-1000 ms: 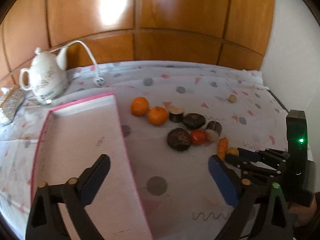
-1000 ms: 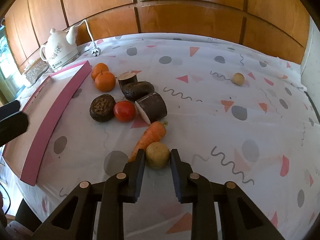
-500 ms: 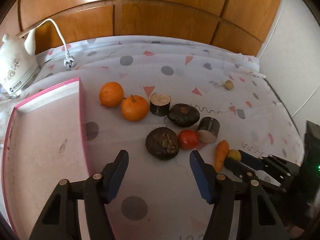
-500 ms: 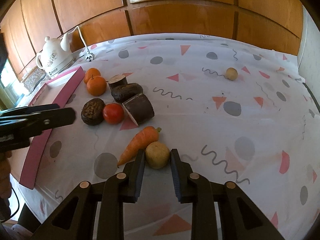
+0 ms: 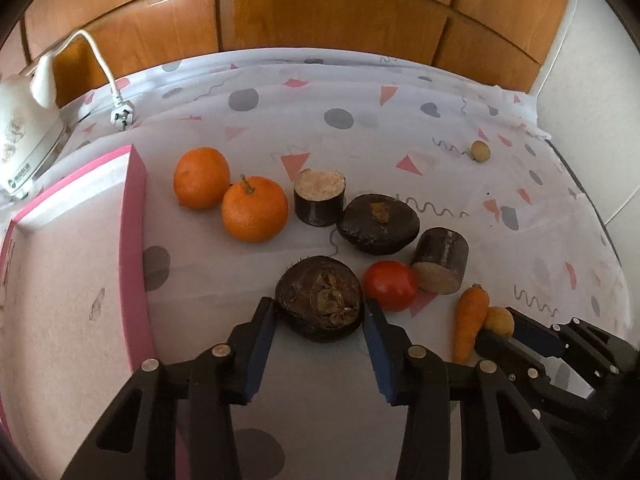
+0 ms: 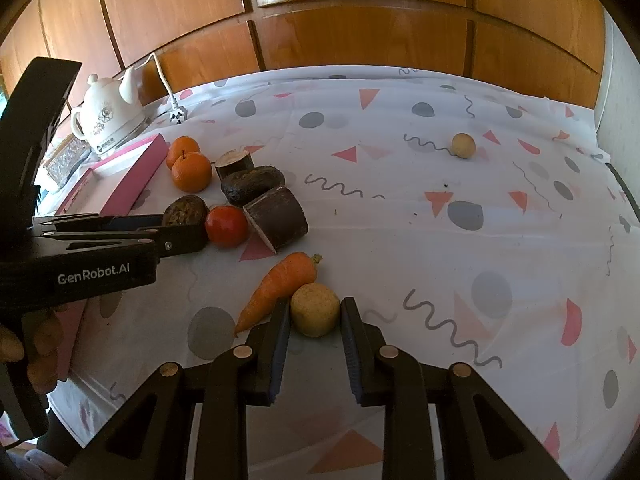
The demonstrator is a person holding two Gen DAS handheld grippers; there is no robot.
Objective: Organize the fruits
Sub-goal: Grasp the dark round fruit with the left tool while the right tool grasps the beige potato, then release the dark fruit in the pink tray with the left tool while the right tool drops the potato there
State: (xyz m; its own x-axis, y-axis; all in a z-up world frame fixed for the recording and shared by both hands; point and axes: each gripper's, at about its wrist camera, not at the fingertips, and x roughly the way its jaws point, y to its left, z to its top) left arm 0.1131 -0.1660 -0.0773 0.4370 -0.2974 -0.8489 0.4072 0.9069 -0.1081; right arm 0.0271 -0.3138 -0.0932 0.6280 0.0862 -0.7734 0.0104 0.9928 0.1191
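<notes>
beside dark fruit (image 5: 320, 304): tomato (image 5: 390, 285) (touching)

- Running across the back: wood-panelled wall (image 5: 340, 12) in warm orange-brown, split by grooves.
- Catching a soft glare of daylight on the upper panels.
- Meeting a plain white wall (image 5: 592, 128) at the right.
- Covering the table: white cloth (image 6: 400, 208) printed with grey dots, pink triangles and squiggles.

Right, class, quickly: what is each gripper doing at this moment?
Left gripper: jaws closing around the dark round fruit.
Right gripper: shut on the small yellowish fruit.
</notes>
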